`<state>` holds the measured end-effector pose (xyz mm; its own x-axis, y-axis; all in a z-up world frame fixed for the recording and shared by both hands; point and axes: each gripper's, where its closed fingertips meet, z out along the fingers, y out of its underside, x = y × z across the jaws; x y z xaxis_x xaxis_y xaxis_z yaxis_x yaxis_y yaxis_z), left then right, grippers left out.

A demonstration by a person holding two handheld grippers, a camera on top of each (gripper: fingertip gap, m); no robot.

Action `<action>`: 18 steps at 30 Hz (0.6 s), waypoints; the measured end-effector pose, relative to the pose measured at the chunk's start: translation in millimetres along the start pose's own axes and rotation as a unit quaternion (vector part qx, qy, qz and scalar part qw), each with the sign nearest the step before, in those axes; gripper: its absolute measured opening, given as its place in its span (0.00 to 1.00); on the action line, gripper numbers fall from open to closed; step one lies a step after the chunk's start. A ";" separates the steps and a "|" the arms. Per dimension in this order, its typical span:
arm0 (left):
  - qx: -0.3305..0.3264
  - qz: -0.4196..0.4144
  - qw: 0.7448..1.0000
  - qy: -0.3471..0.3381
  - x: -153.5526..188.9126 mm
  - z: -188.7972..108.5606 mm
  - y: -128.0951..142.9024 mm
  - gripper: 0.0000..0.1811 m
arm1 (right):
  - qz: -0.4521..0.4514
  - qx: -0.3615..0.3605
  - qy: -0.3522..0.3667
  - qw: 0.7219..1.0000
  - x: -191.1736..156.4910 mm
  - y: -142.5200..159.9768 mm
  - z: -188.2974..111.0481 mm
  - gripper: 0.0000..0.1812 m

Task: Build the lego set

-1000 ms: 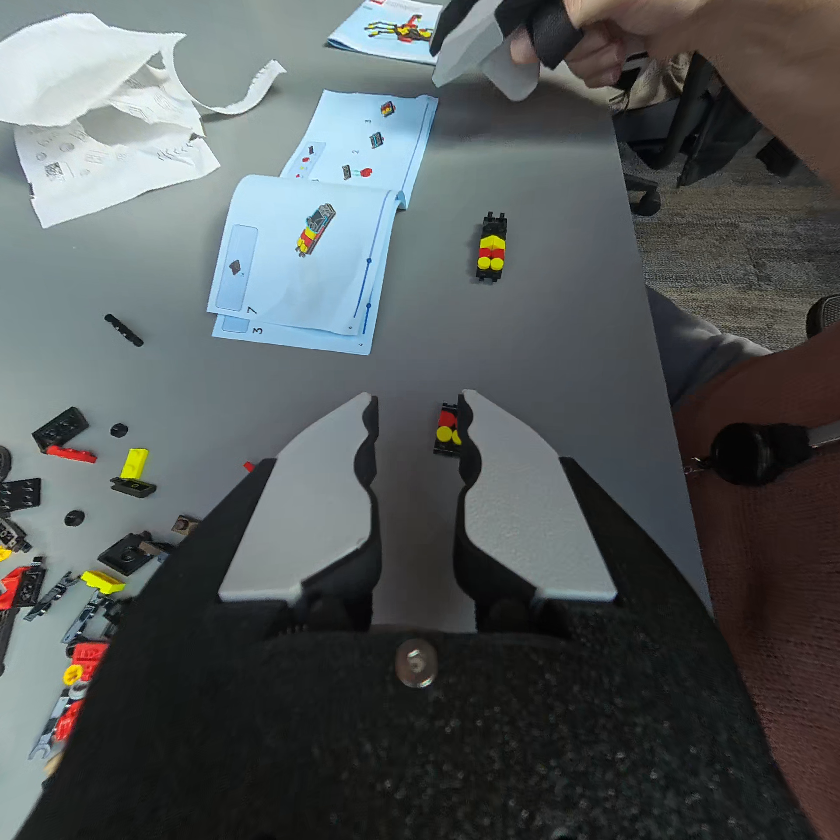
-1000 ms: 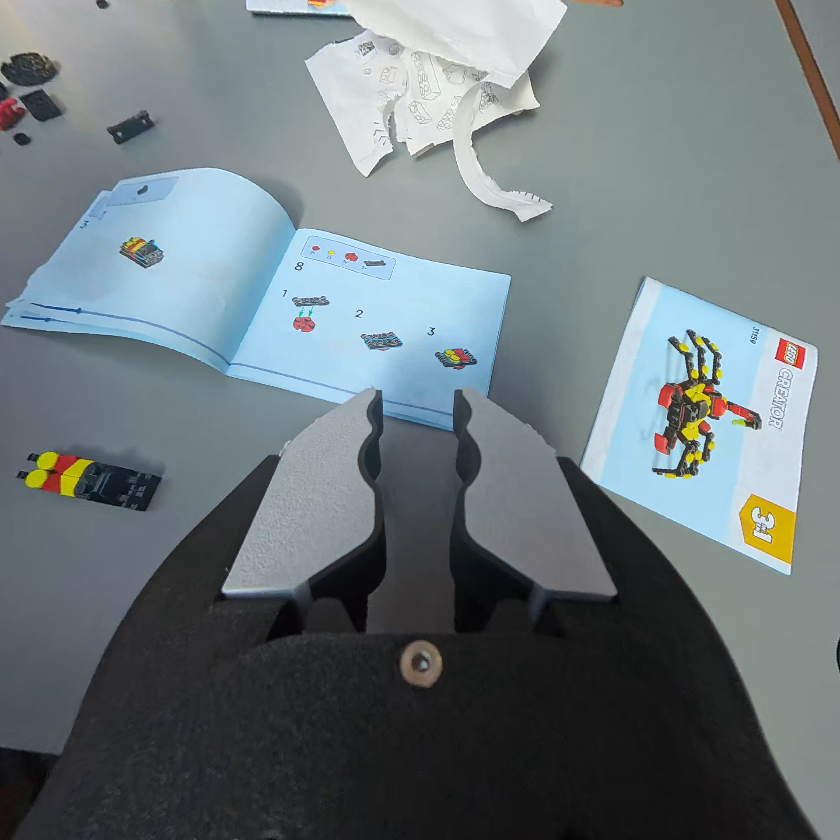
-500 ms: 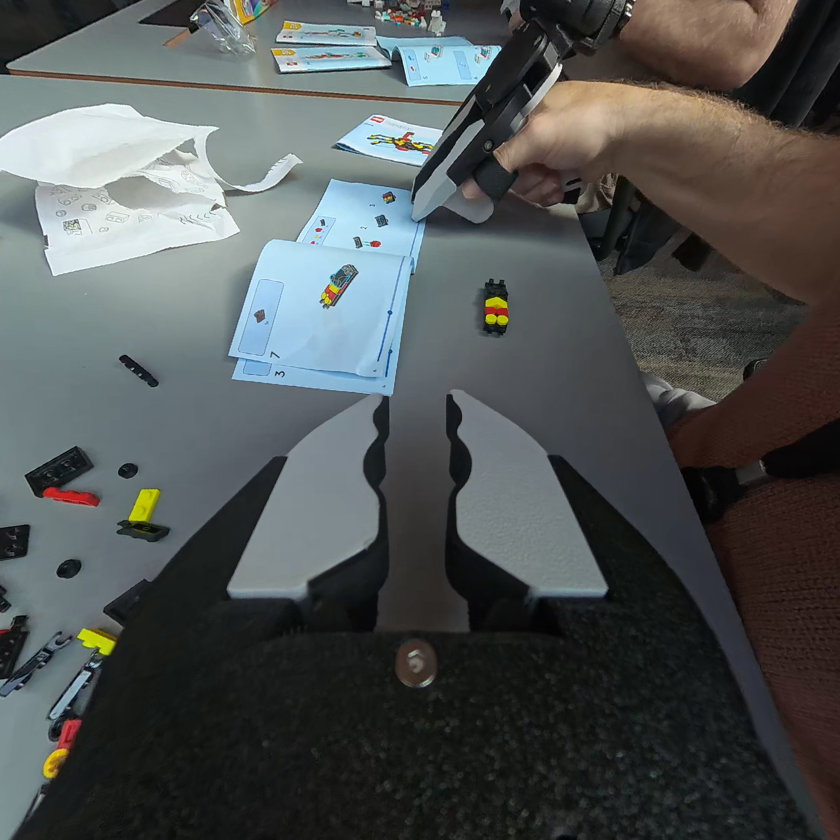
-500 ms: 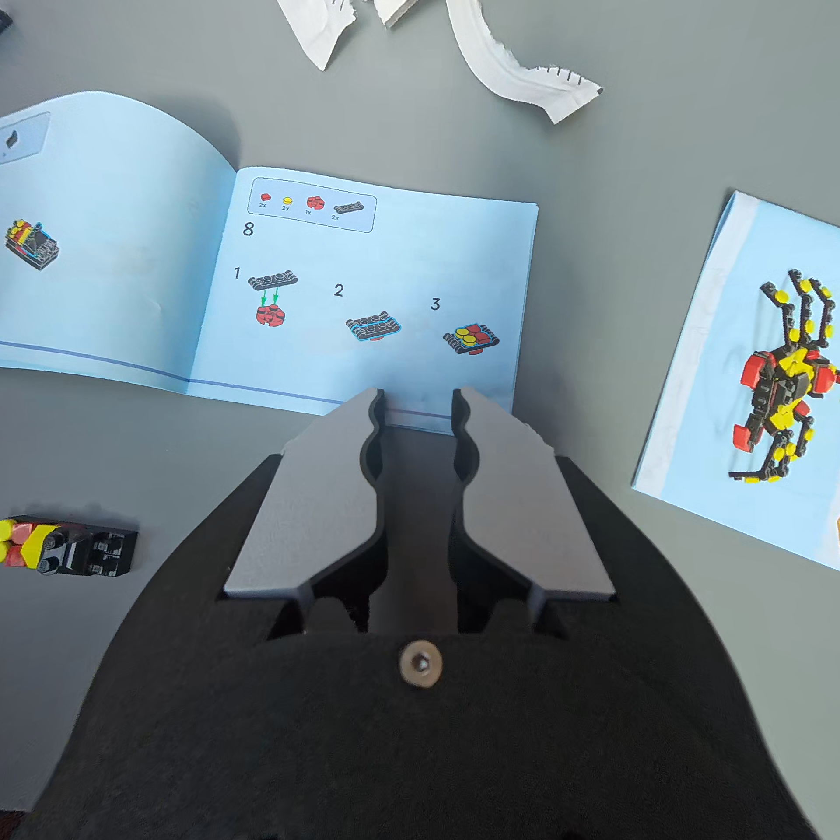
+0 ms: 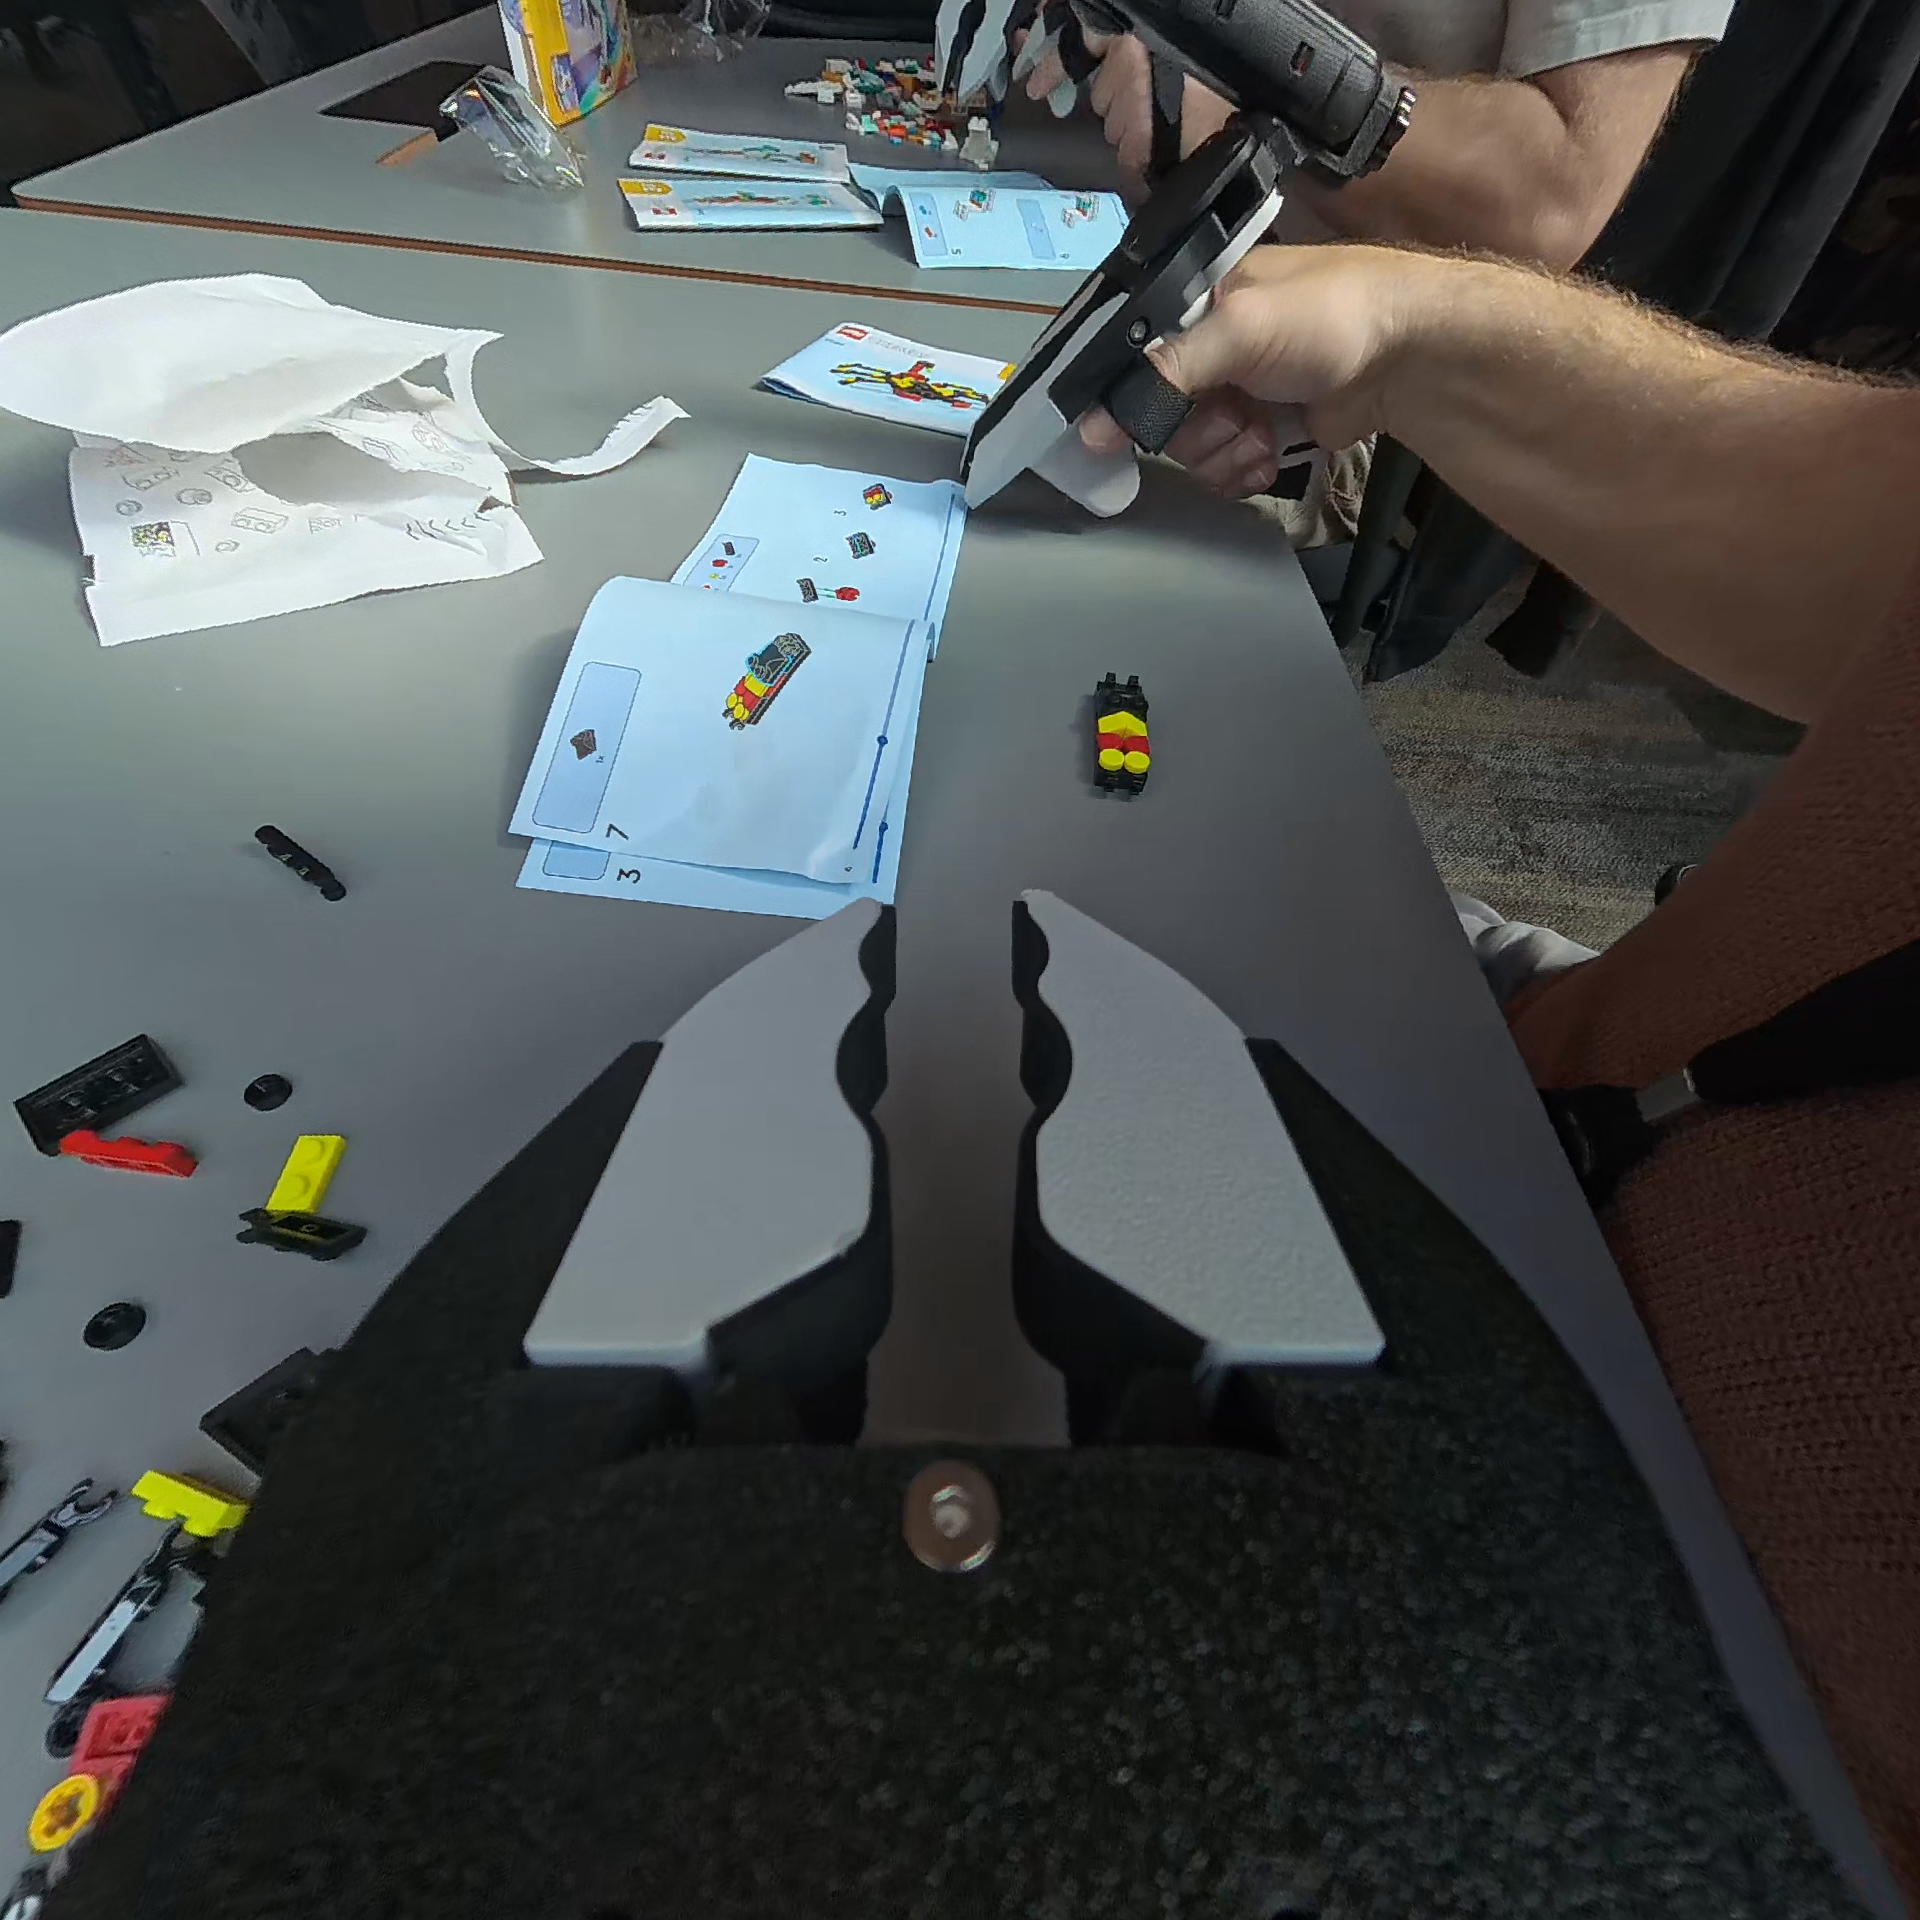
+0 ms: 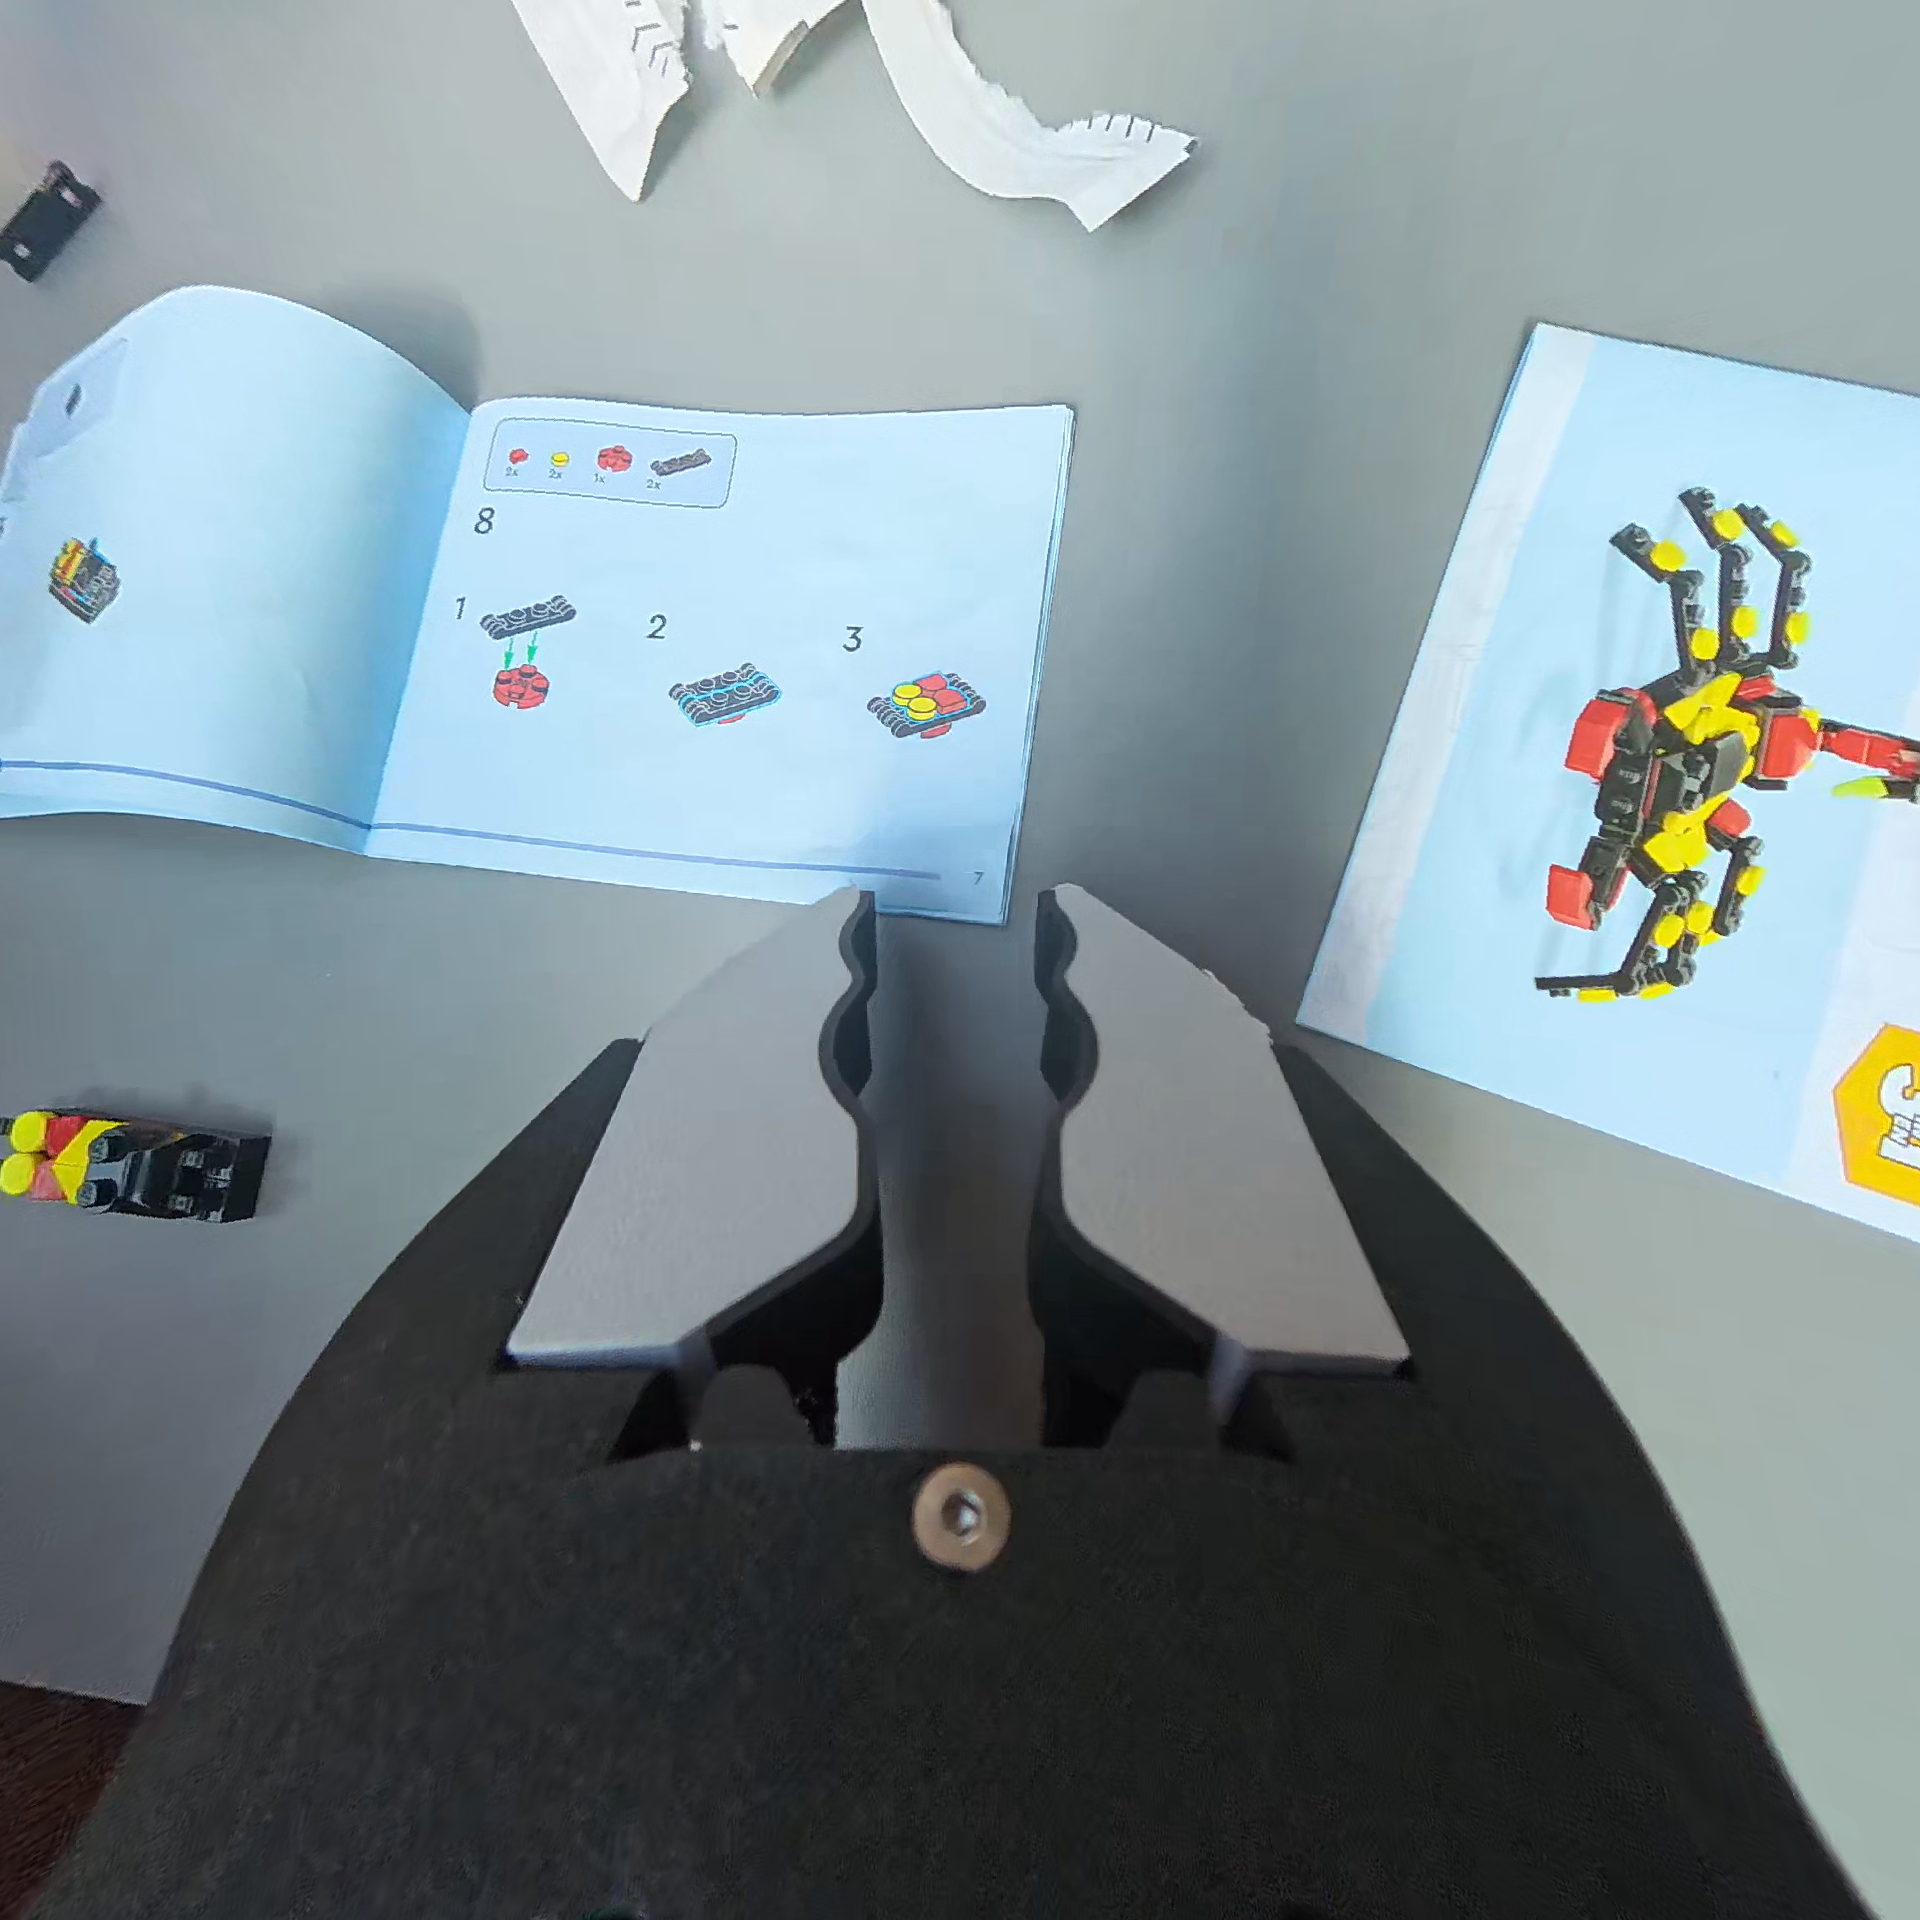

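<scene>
My left gripper [image 5: 951, 914] is open and empty above the grey table [image 5: 1195, 935]. A small black, red and yellow assembly [image 5: 1120, 736] lies ahead of it to the right. The open instruction booklet [image 5: 727, 727] lies ahead to the left. My right gripper [image 6: 956, 904] is open and empty, with its tips at the near right corner of the booklet [image 6: 727, 644]. In the left wrist view a hand holds it [image 5: 997, 457] at the booklet's far corner. The assembly [image 6: 135, 1164] shows at the left in the right wrist view.
Loose black [image 5: 99, 1091], red [image 5: 130, 1153] and yellow [image 5: 307, 1169] pieces lie at the left. A torn white paper bag [image 5: 260, 447] and a second booklet [image 6: 1662, 779] lie beyond. The table edge [image 5: 1455, 987] runs along the right. Another person works at a rear table [image 5: 312, 177]. Across from one pair of fingers to the other is roughly 30 centimetres.
My left gripper has tilted up and drawn back; a small red and yellow piece by its right fingertip is now out of sight. My right gripper has moved closer to the booklet's corner.
</scene>
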<state>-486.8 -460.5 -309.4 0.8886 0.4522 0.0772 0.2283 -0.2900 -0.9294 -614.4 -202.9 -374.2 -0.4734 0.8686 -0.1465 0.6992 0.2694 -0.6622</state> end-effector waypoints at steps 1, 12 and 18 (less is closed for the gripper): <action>0.000 -0.002 1.000 0.001 0.3 0.4 0.9 0.12 | -0.002 0.002 0.001 1.000 1.1 -0.6 1.4 0.16; 0.006 -0.011 1.000 0.010 -1.6 1.1 1.3 0.11 | -0.007 0.003 -0.026 1.000 -8.1 -8.8 6.2 0.16; 0.005 -0.016 1.000 0.013 -2.6 0.6 4.0 0.11 | -0.016 0.004 -0.024 1.000 -12.0 -12.3 2.9 0.16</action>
<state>-488.4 -462.3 -313.5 0.8909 0.4392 0.1155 0.2525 -0.2678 -0.9298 -619.0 -217.9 -366.4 -0.5201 0.8389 -0.1606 0.6796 0.2925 -0.6727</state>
